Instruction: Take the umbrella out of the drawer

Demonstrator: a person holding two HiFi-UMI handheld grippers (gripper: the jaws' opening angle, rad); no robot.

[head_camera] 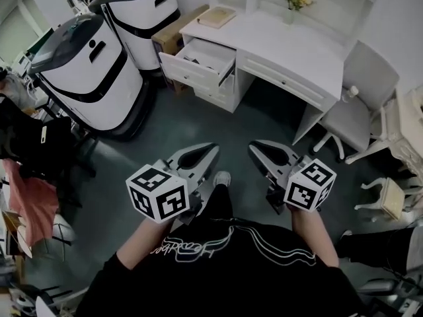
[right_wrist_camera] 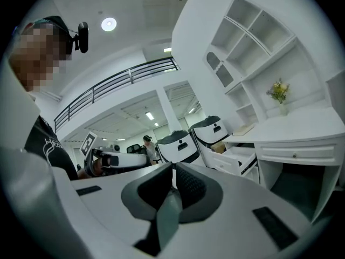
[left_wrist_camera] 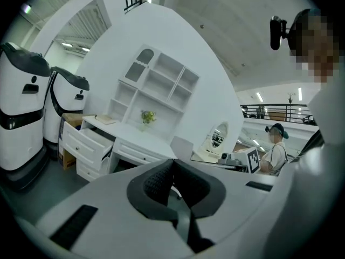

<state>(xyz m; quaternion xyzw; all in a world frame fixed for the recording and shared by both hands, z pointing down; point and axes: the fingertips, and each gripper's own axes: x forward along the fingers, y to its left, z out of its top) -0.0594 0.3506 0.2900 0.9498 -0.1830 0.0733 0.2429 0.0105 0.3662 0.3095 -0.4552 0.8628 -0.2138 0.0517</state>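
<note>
Left gripper (head_camera: 210,152) and right gripper (head_camera: 256,149): jaws closed, nothing between them. Both are level with each other in front of the person, well apart from the drawer (head_camera: 188,72). The drawer is pulled out of the desk (head_camera: 291,45). Umbrella: not discernible; the drawer interior is too small to resolve.

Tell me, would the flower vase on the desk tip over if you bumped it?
Probably yes: the vase looks narrow, with flowers spreading above it, so top-heavy. It seems small, so likely light. Whether it is breakable glass, I cannot tell.
</note>
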